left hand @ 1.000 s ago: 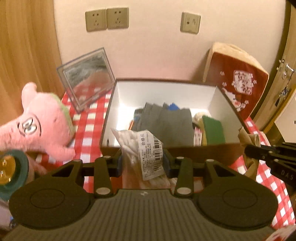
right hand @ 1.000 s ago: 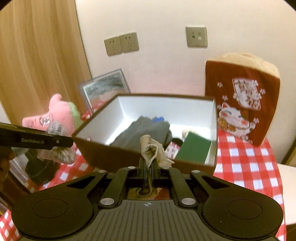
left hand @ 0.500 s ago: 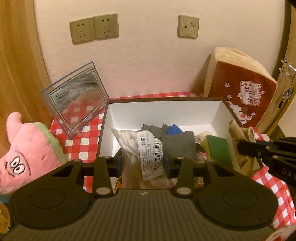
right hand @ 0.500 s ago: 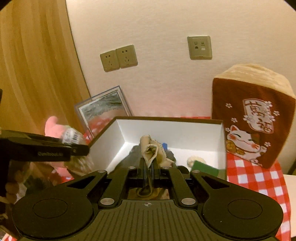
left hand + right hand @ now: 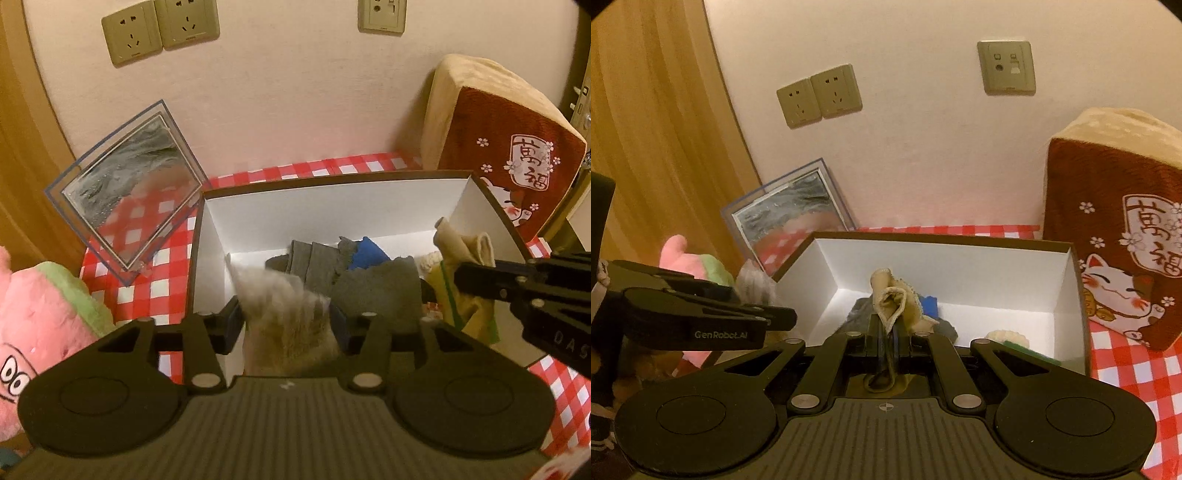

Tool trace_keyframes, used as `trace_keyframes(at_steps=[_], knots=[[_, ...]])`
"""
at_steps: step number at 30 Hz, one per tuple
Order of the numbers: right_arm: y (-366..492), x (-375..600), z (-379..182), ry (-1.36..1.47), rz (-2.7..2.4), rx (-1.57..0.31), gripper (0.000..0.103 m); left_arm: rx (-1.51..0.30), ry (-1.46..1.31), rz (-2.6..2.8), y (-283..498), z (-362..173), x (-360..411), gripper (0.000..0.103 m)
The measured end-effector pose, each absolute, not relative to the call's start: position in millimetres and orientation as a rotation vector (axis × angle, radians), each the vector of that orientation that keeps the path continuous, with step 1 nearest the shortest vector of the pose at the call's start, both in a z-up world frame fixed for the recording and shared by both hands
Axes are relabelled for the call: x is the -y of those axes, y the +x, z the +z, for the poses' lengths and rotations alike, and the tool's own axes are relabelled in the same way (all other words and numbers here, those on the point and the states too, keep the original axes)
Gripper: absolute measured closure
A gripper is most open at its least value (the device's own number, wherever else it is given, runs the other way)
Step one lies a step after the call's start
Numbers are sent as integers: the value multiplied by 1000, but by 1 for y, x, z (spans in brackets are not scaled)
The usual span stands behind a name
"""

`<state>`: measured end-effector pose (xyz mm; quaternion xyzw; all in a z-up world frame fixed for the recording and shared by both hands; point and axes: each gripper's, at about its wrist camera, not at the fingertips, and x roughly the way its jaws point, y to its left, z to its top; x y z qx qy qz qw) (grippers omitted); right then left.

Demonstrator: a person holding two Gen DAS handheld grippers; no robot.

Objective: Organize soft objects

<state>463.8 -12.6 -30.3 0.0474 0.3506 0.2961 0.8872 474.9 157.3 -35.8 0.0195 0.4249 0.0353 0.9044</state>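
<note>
Beige cloth blurs between the parted fingers of the left tool (image 5: 286, 321), a pale bundle (image 5: 284, 314) caught in motion above the near-left corner of the white-lined box (image 5: 258, 218), and whether those fingers grip it at all cannot be told from the smear. At three o'clock in the same view the right tool (image 5: 480, 273) reaches in from the side, clamped on a tan sock (image 5: 461, 247) that hangs over the box's right end; its own camera shows the fingers of that tool (image 5: 888, 332) pressed together on the fabric (image 5: 890, 299). Grey clothes (image 5: 376, 284) and a blue piece (image 5: 365, 254) already lie folded inside, with a green item (image 5: 1030, 350) at the right end. Doing this step well likely means lowering each piece into the bare white floor at nine o'clock of the grey stack rather than onto it, and parting the fingers only once the cloth rests low, since limp fabric may drape over the rim. A pink plush (image 5: 40, 321), a clear frame (image 5: 125, 206) and a red cat cushion (image 5: 506, 155) stand on the checked surface (image 5: 147, 258) outside the box.
</note>
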Motion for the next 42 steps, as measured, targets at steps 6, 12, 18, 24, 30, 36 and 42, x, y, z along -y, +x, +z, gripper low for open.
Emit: trace_keyframes(at_steps=[6,12,18,24,30,36,42], knots=[[472,8,-34,98,623,-740,98,-865,44,80,483,-36,-163,43],[477,0,-38,98,631,-751,98,-865,7,99,484,-33,-175,43],[477,-11,-32,115,689,-698,71,-866,-27,129,476,-28,-183,42],[470,-9,-16,154,634,-632,30,-843,-64,140,458,-19,-185,38],[446,9,-14,164,582,-702,29,-819,-101,133,426,-11,-184,38],[396,29,-15,164,516,-755,28,-819,-98,97,382,-9,-173,38],[345,44,-8,156,472,-774,28,-818,-70,64,331,-3,-156,38]])
